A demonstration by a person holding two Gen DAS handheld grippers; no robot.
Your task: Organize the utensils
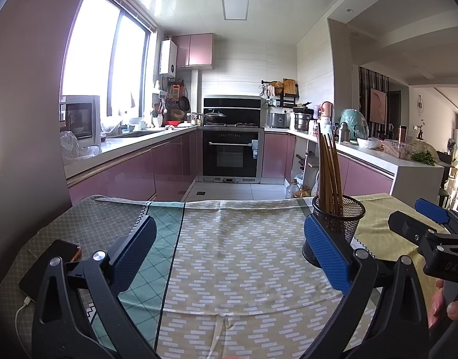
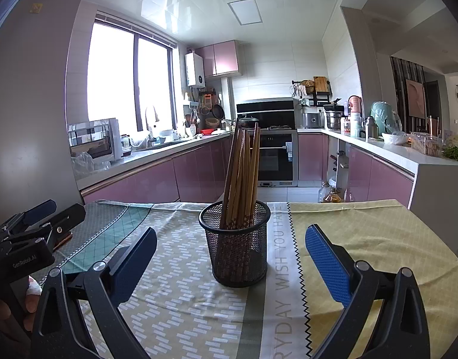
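Observation:
A black mesh cup [image 2: 240, 246] stands upright on the patterned tablecloth [image 2: 181, 305], holding several brown chopsticks [image 2: 242, 173] that lean slightly left. My right gripper [image 2: 230, 255] is open, its fingers on either side of the cup but nearer than it, with nothing between them. In the left wrist view the mesh cup [image 1: 341, 224] with its chopsticks [image 1: 329, 173] sits just behind my right finger. My left gripper [image 1: 229, 252] is open and empty over the cloth. The right gripper [image 1: 423, 224] shows at the right edge there, and the left gripper [image 2: 46, 215] at the right wrist view's left edge.
A dark phone [image 1: 51, 264] with a white cable lies on the cloth at the far left. Beyond the table's far edge [image 1: 229, 201] is a kitchen with pink cabinets and an oven [image 1: 230, 155]. A white counter [image 2: 432, 161] with food containers runs along the right.

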